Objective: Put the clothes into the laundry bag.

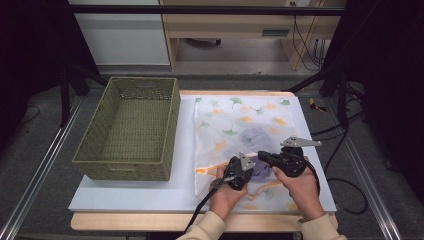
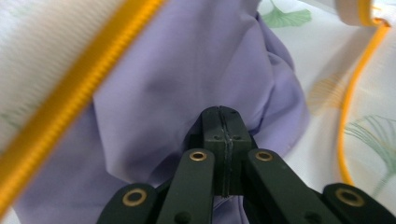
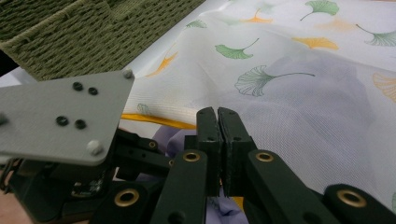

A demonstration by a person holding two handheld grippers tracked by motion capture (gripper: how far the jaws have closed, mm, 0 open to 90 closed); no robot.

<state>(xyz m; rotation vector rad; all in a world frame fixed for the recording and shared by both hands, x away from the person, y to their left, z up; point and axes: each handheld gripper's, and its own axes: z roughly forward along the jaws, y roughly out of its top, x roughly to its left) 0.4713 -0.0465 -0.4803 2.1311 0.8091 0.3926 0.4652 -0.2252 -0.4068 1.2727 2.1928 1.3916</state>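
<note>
While both hands sit at the near edge: the scene runs from them out toward 12 o'clock.
Left hand [image 1: 224,196]: near edge of the desk [image 1: 130,192], holding the left claw [image 1: 244,173].
Left claw state: jaws pressed together in the left gripper view, pinching a fold of the purple cloth [image 2: 196,79].
Right hand [image 1: 299,187]: at 3 o'clock of the left hand, holding the right claw [image 1: 262,156], which points toward 9 o'clock.
Right claw state: jaws closed with a hairline gap in the right gripper view; whether they pinch the bag's edge or cloth, I cannot tell.
Grey plate [image 3: 60,116]: on top of the left claw, seen at 9 o'clock in the right gripper view.
Purple cloth place: at the bag's near opening, between the two claws, partly under the mesh.
Mesh bag [image 1: 235,125]: white, ginkgo-leaf print, orange zipper [image 2: 70,98], lying flat on the desk's right half and reaching toward 12 o'clock.
Darker patch [image 1: 257,136]: shows through the mesh at the bag's middle.
Woven basket [image 1: 131,129]: olive green, at 9 o'clock of the bag, just beside it.
</note>
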